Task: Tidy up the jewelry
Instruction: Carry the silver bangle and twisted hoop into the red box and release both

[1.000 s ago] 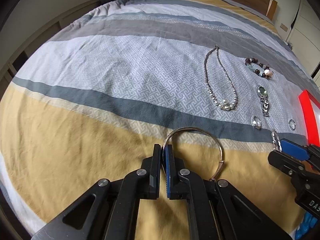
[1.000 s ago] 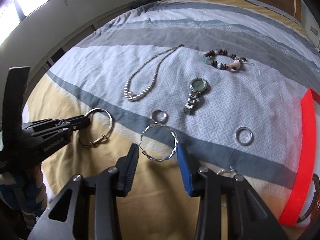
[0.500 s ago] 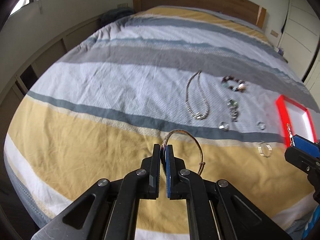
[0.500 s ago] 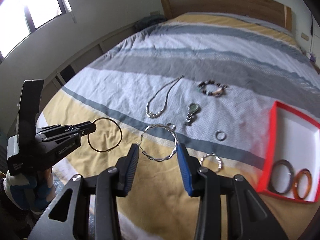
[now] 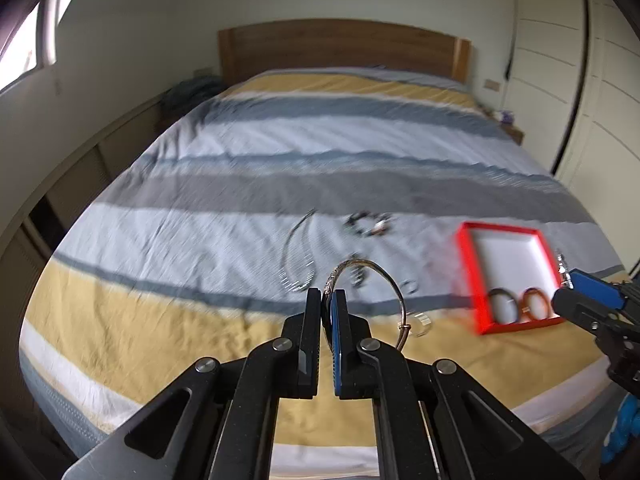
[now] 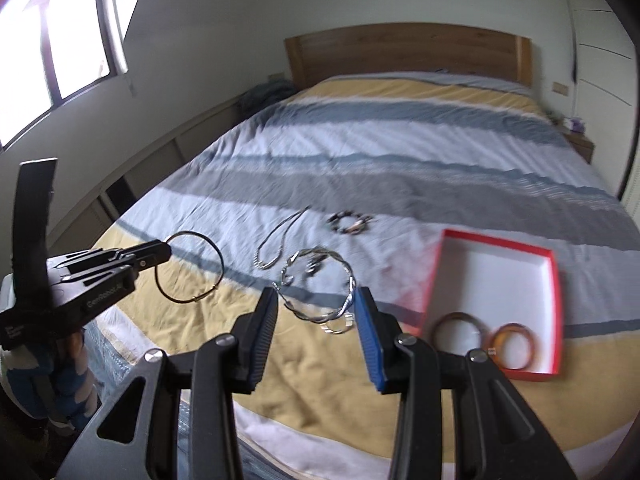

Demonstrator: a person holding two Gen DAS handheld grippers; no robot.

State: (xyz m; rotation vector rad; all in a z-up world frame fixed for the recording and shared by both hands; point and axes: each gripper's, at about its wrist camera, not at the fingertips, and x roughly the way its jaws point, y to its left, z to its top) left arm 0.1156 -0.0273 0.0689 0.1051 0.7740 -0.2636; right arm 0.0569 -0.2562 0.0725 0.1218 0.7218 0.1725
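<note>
Striped bedding [image 6: 400, 148] spreads below both grippers, each carrying a bangle well above it: the left gripper [image 5: 329, 300] is clamped tight on a thin wire bangle [image 5: 374, 280], while the right gripper [image 6: 316, 300] spans a twisted silver bangle [image 6: 320, 284] across its width. To do this well, I would lower each over the red box [image 6: 554, 276], level, and release just above its white floor. It already holds two bangles in its near end: a dark bangle [image 6: 460, 328] and an orange bangle [image 6: 516, 344].

Daylight from blown-out window [image 6: 60, 52]; bedspread [image 5: 304, 184] motion-blurred; fisheye-bent, dark-vignetted edges.
</note>
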